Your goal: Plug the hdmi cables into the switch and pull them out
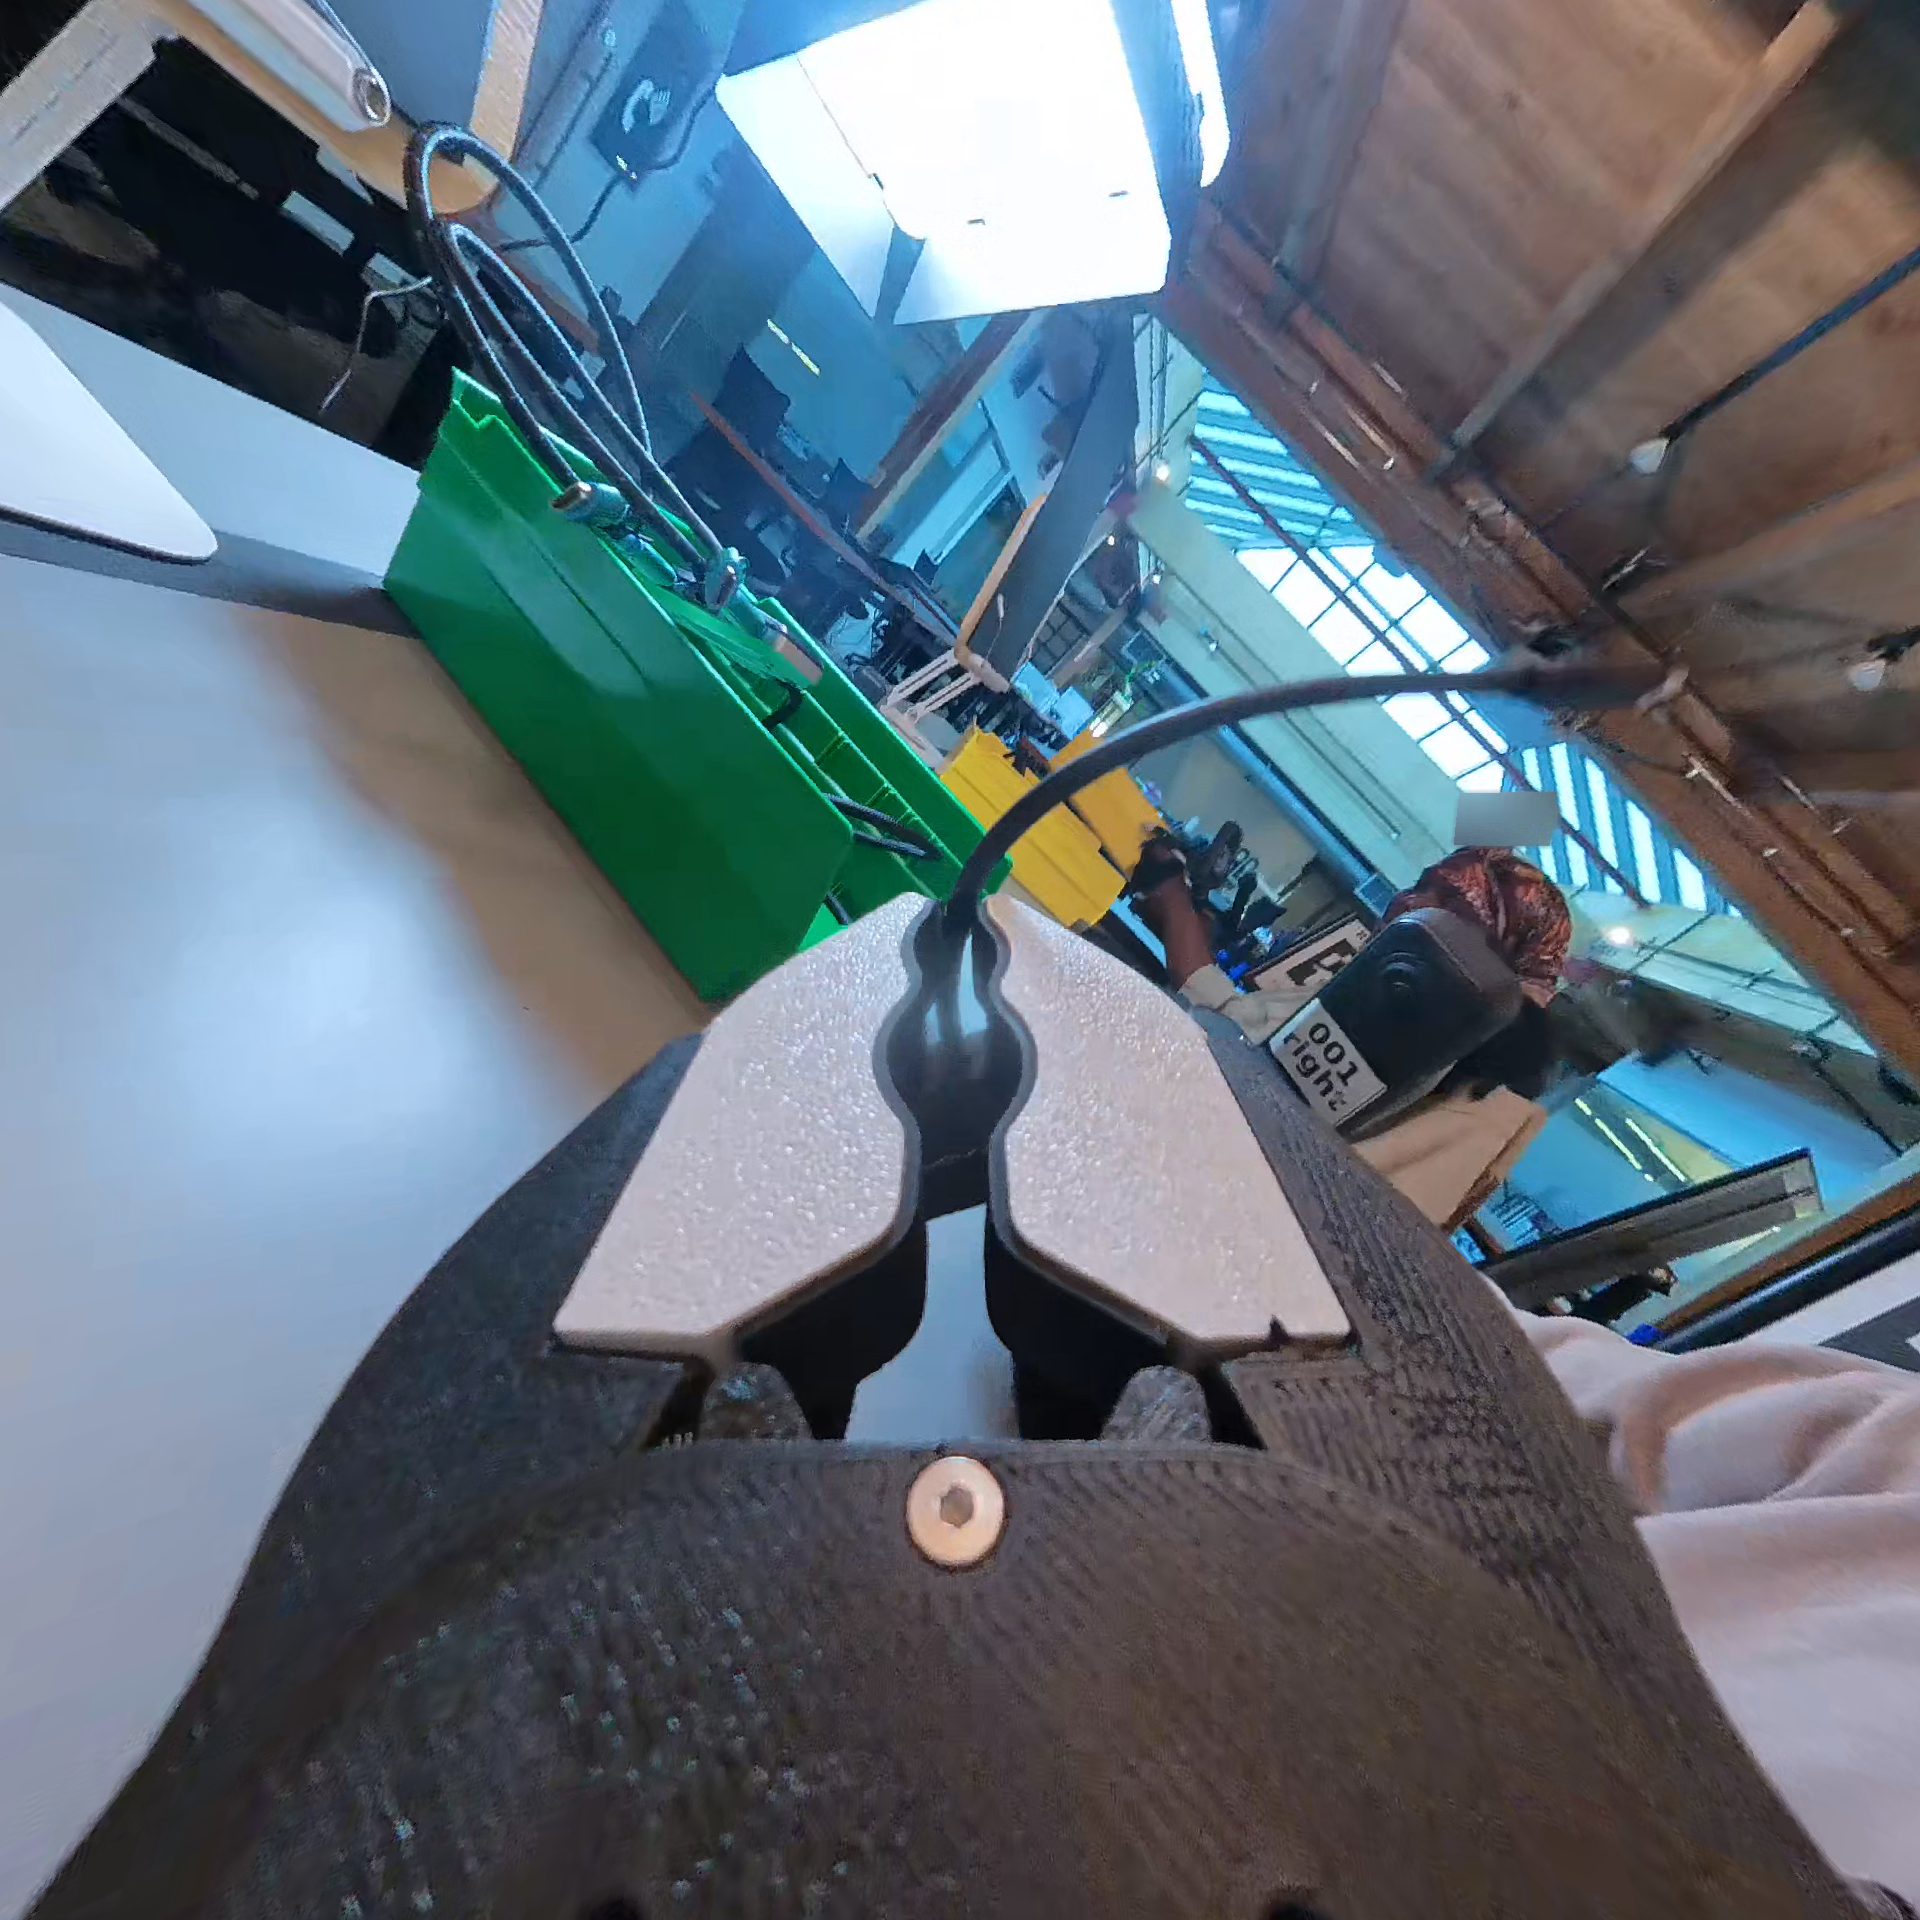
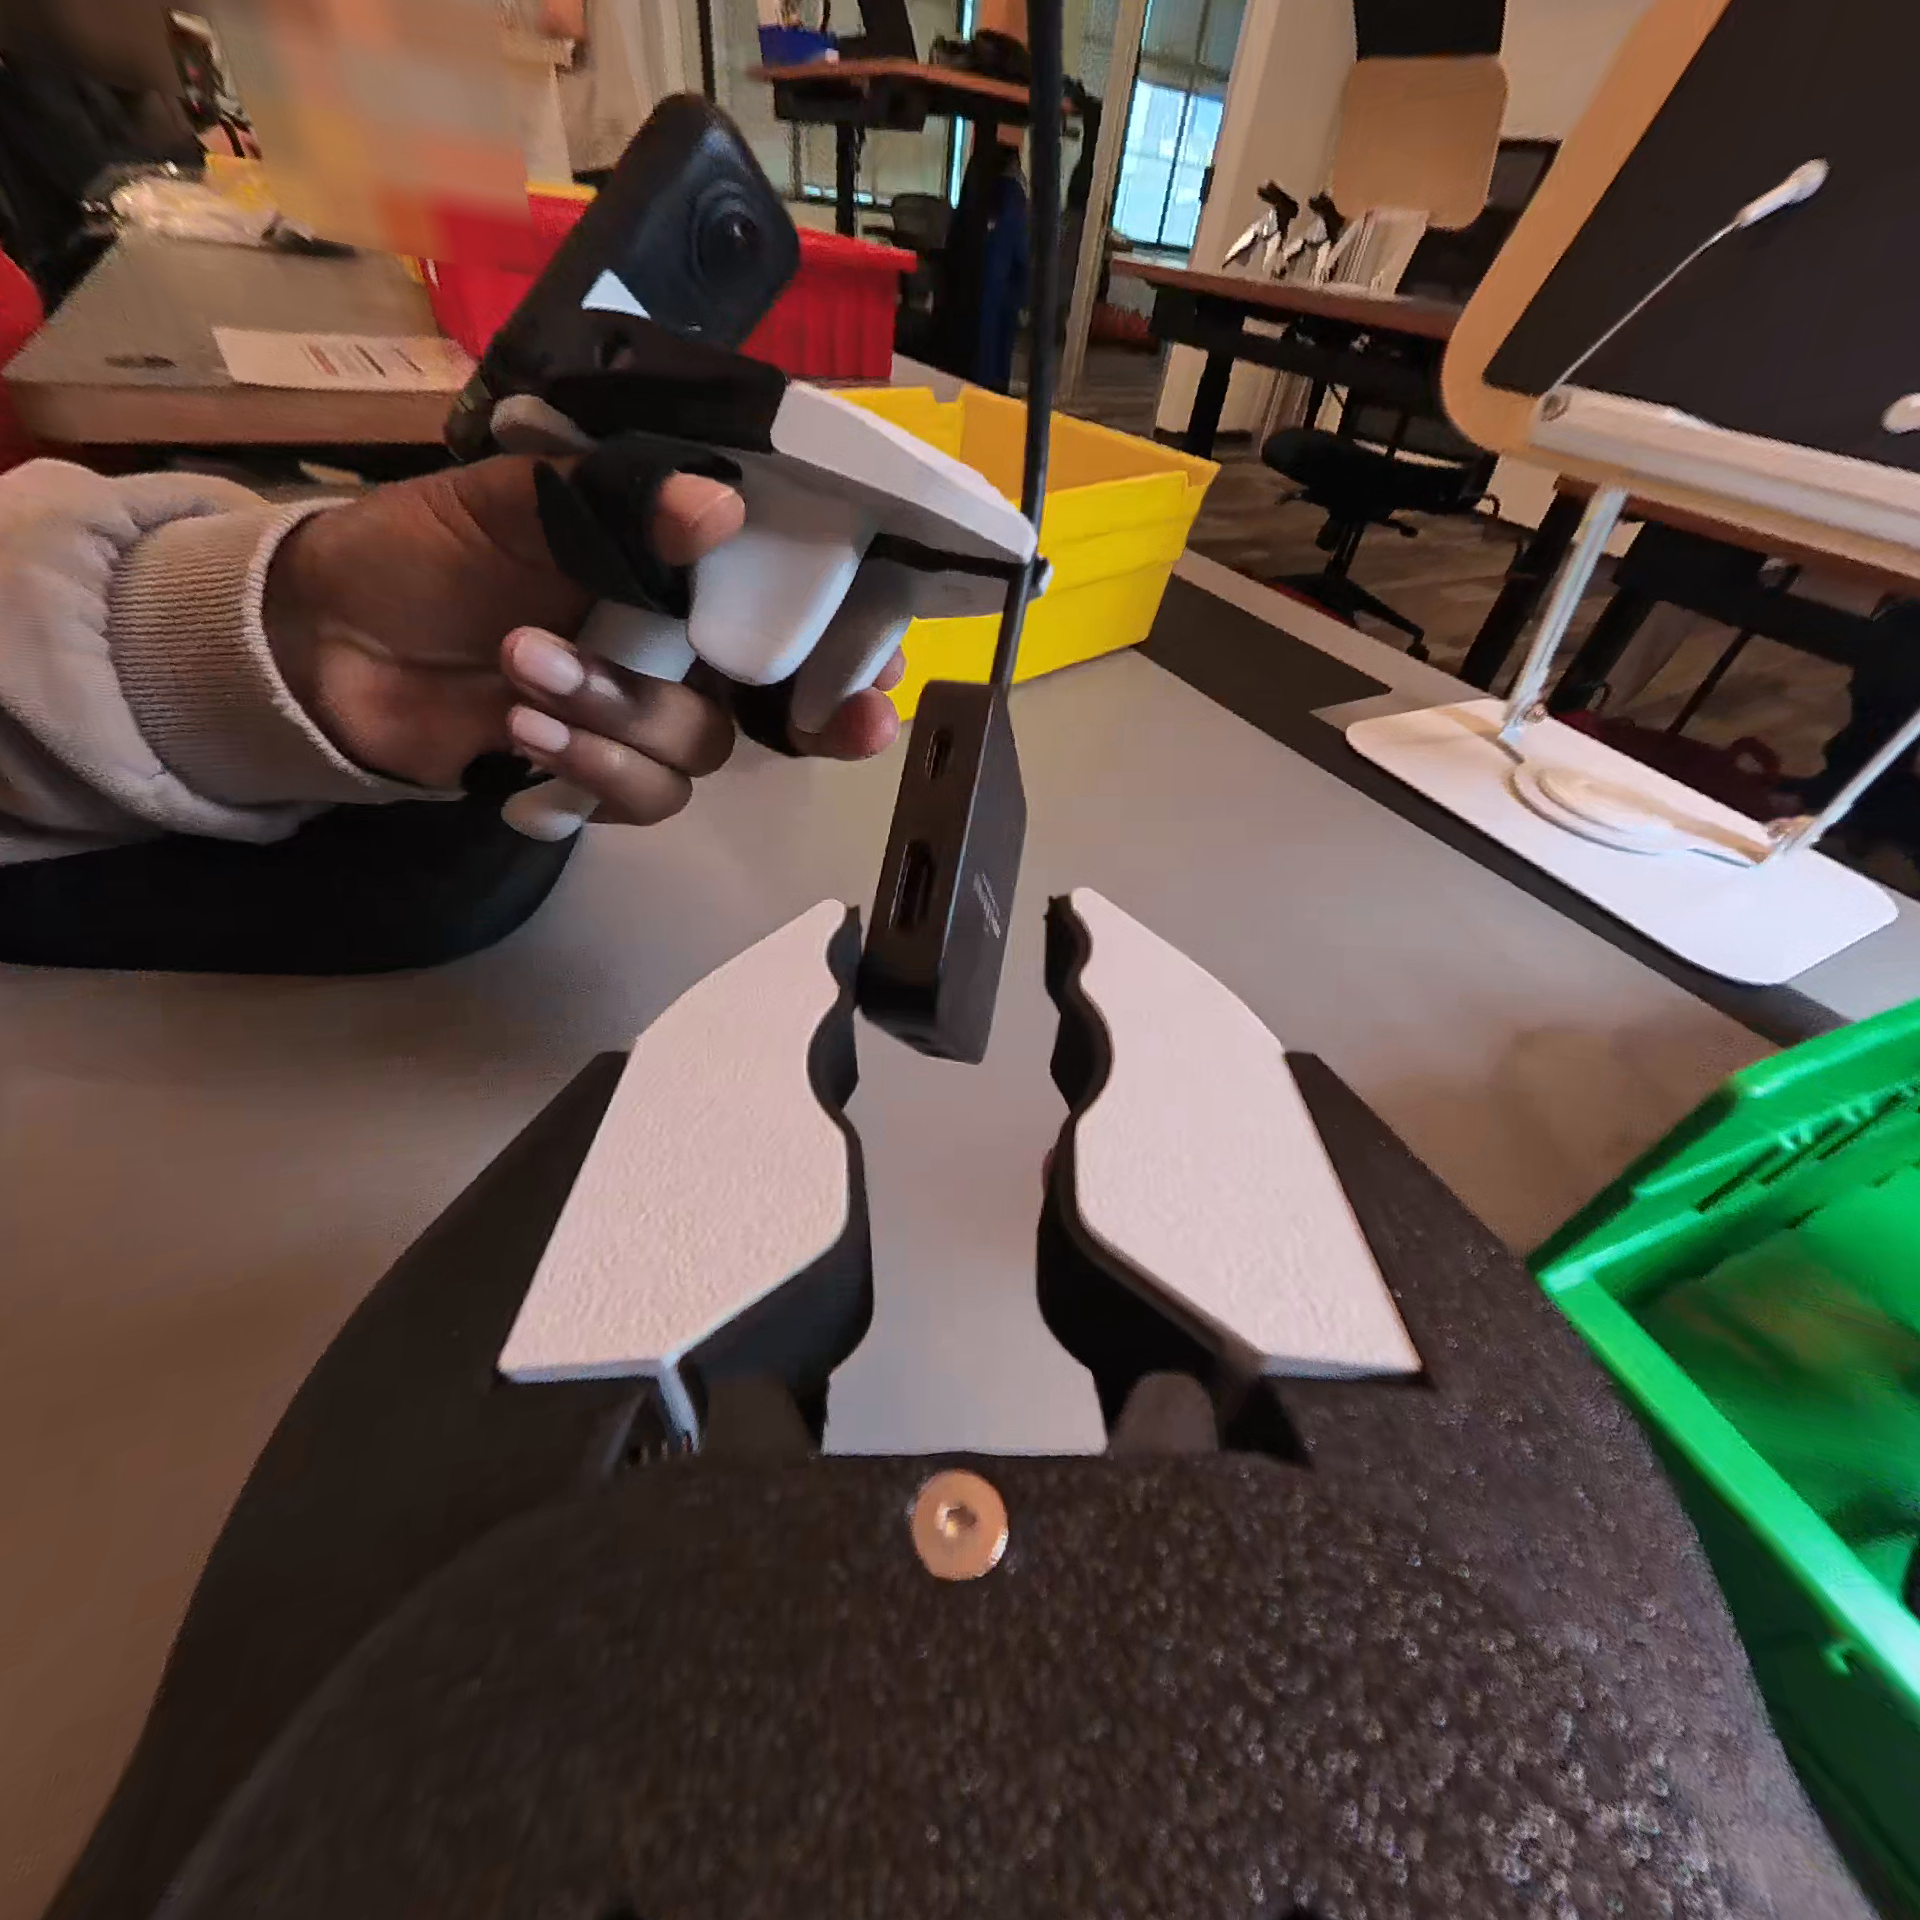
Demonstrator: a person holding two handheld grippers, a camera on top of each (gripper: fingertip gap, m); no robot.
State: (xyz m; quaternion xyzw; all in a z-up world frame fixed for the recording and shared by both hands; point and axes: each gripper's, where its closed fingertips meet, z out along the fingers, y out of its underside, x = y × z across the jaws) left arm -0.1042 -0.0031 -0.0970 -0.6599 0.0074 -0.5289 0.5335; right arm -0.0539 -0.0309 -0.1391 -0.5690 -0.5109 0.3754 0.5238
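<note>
- Left wrist view hides the switch: only the black cable (image 1: 1091,769) shows, arching up from between the left tool's (image 1: 956,925) fingertips and running off to the right, where its far end blurs against the wooden ceiling.
- The left tool is pressed together on that cable, which sits in the notches of the two grey fingers (image 1: 769,1143).
- In the right wrist view the left tool (image 2: 1023,582) appears farther off, held by a hand (image 2: 499,644), and pinches the same cable (image 2: 1044,260), whose upper end is cut off by the top edge.
- The switch (image 2: 951,883), a small black box with ports on its near face, hangs tilted from that cable, above the grey table (image 2: 1299,862).
- The right tool (image 2: 951,935) is spread; the lower end of the switch hangs between its fingertips, close by the left fingertip. Whether it touches cannot be told.
- A green bin (image 1: 623,707) lies ahead and to the left of the left tool; braided cables (image 1: 520,312) with metal plugs loop up out of it, the rest of its contents being hard to make out.
- The same green bin (image 2: 1766,1351) is cut off at the right of the right tool, its inside blurred.
- A yellow bin (image 2: 1081,520) sits beyond the left tool; its contents are hidden.
</note>
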